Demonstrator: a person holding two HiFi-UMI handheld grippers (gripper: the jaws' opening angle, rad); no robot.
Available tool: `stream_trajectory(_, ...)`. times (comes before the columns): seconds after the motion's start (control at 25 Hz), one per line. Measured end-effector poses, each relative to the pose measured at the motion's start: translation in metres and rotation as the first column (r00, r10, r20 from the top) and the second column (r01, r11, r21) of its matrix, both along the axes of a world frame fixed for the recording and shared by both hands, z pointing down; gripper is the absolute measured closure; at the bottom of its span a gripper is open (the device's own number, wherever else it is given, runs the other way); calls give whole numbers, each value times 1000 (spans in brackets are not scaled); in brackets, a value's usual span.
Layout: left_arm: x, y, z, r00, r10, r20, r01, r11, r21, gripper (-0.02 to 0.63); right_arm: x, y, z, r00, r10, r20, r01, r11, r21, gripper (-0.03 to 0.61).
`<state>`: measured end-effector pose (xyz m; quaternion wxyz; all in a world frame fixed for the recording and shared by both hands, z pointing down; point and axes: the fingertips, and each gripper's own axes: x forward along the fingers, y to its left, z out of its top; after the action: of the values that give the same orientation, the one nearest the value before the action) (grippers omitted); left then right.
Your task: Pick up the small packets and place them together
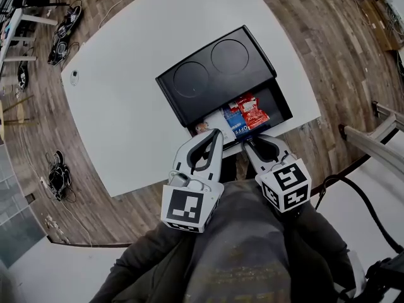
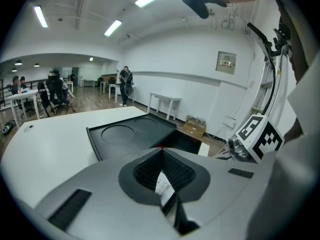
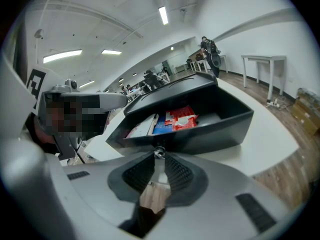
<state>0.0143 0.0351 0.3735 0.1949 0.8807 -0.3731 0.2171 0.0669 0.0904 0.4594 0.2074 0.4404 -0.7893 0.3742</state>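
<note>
– Black matt plastic: one box (image 1: 189, 100), centre of the head view, on the white table (image 1: 120, 106). The lid is smooth, with two shallow round recesses. Contents?

– An open compartment along its lower right side. One red packet (image 1: 254, 112), glossy and crinkled. One blue packet (image 1: 235, 122), flat. One pale flat packet to their left. All lie touching, so I judge this to be the gathering place.

– Left gripper (image 1: 216, 134)?

– Grey shell, ribbed black pads. The jaws are clamped on a small white packet (image 2: 165, 188), thin and paper-like with dark print, caught deep between the pads. It is held just short of the box's near edge, probably ready for delivery.

– Right gripper (image 1: 249, 142)?

– Same make. The jaws are nearly together, leaving only a narrow slit. The tips pinch a silvery packet (image 3: 158, 153), small and crumpled, with only an edge showing. The gripper is aimed down at the compartment, which fills the middle of the right gripper view.

– Outstanding?

– Both held packets are to be set among the rest, by my reading.
</note>
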Motion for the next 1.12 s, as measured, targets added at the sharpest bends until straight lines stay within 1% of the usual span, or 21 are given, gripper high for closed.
stream_trajectory(0.2, 4, 4, 1, 1000, 8, 0, -8, 1000, -12, 611, 2, 7, 2, 1000, 3, 4, -3, 1000, -5, 509)
stream_trajectory(0.56, 10, 11, 3, 1000, 25, -1, -25, 1000, 3, 611, 7, 21, 3, 1000, 10, 6, -9, 1000, -11, 510)
stream_trajectory(0.68, 9, 9, 3, 1000, 25, -2, -24, 1000, 11, 611, 8, 22, 4, 1000, 12, 7, -12, 1000, -15, 509)
stream_trajectory(0.92, 10, 9, 3, 1000, 30, 1, -30, 999, -13, 611, 7, 23, 5, 1000, 16, 7, -16, 1000, -21, 509)
stream_trajectory(1.12, 10, 10, 3, 999, 35, 2, -35, 999, -2, 611, 7, 23, 4, 1000, 21, 11, -21, 1000, -10, 509)
